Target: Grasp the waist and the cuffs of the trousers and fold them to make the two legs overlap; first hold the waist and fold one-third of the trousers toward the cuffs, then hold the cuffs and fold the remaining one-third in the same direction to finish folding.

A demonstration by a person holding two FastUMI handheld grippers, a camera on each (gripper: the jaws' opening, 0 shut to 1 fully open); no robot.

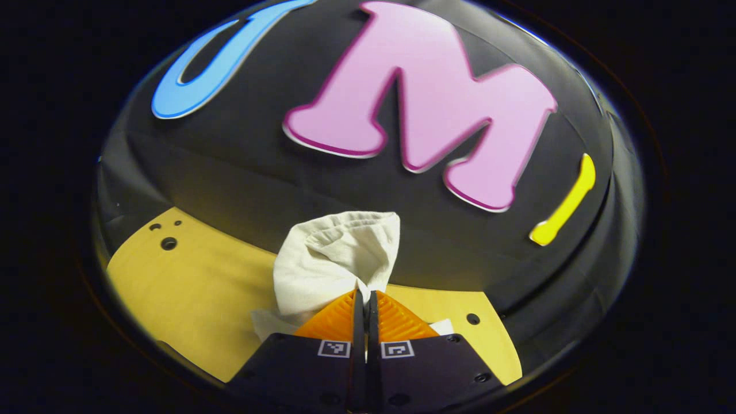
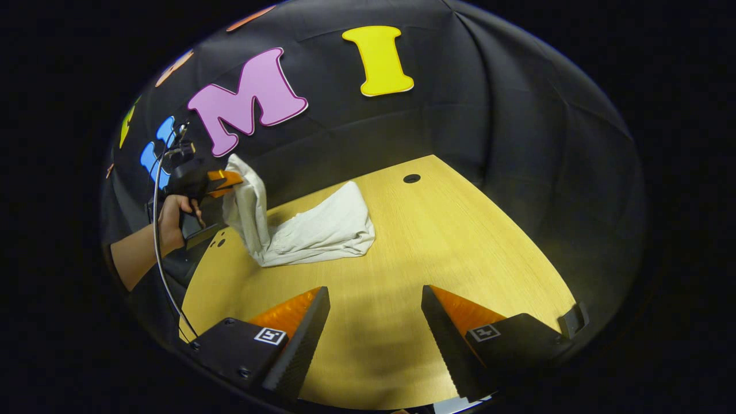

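left hand-held gripper (image 1: 365, 296) clamped on trousers (image 2: 313, 230), lifted | right hand-held gripper (image 2: 375, 299) wide over table (image 2: 460, 241)

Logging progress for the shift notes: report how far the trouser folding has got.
Done: the trousers already lie as a bunched, partly folded bundle on the table. In hand: the left gripper is shut on one end of the cloth and holds it lifted above the table; which end it is cannot be told. The right gripper is open and empty, over bare table. Left: laying the lifted end down over the bundle and tidying.
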